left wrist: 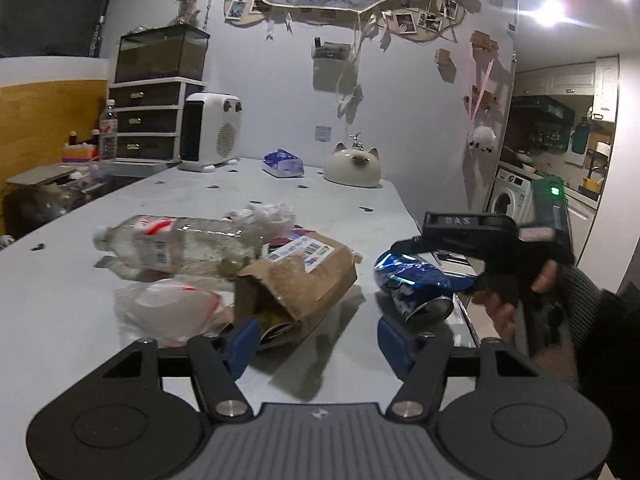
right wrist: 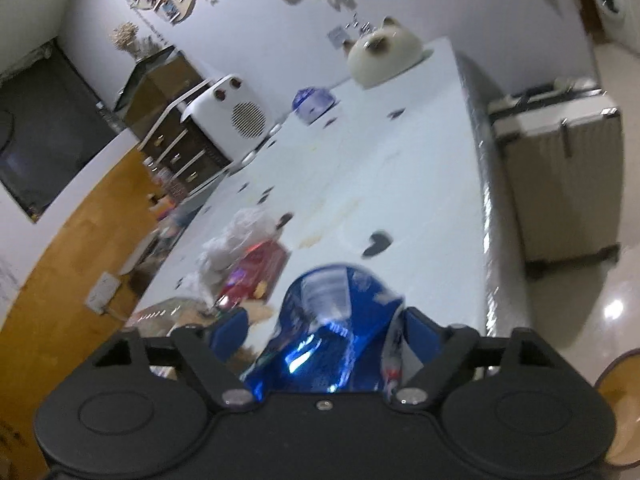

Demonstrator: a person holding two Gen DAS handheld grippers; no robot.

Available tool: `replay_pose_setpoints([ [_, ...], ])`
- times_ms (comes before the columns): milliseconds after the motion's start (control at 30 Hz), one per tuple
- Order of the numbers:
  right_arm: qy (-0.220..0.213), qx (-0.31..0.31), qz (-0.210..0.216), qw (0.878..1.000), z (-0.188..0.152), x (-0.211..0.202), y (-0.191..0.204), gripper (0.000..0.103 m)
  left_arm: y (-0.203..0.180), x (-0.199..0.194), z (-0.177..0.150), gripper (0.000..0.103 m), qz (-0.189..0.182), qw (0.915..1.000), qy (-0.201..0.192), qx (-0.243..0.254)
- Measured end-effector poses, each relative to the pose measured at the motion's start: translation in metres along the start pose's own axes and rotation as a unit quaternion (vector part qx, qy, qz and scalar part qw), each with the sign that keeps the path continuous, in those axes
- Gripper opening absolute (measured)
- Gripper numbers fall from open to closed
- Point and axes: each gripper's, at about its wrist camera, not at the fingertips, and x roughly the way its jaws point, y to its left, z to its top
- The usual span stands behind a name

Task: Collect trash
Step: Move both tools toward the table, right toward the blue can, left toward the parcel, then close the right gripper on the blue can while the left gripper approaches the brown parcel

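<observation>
Pale tabletop (left wrist: 320, 208), lower right: right gripper (right wrist: 324, 328) clenched on the crushed blue can (right wrist: 332, 320), left gripper (left wrist: 316, 340) spread empty; keep squeezing, lift level.

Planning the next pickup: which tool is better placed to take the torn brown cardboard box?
Left. The left tool is open and empty right before the torn brown cardboard box; the right tool is closed on the crushed blue can.
</observation>
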Motion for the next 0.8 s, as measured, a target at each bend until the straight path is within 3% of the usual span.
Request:
replay_pose_setpoints([
  [200, 0.026, -0.010, 0.051, 0.998, -0.014, -0.013, 0.006, 0.062, 0.009, 0.033, 0.001, 0.054, 0.018, 0.9996, -0.001, -0.023],
  [400, 0.032, -0.011, 0.071, 0.997, -0.022, -0.023, 0.010, 0.055, 0.011, 0.049, 0.004, 0.053, 0.004, 0.9994, -0.011, -0.032],
  [633, 0.025, 0.028, 0.067, 0.997, -0.018, -0.011, 0.006, 0.061, 0.015, 0.072, 0.005, 0.053, 0.001, 0.9979, -0.019, -0.063],
  [800, 0.032, 0.076, 0.069, 0.994, -0.013, 0.002, -0.001, 0.066, 0.009, 0.077, 0.003, 0.053, 0.007, 0.9989, -0.020, -0.040],
])
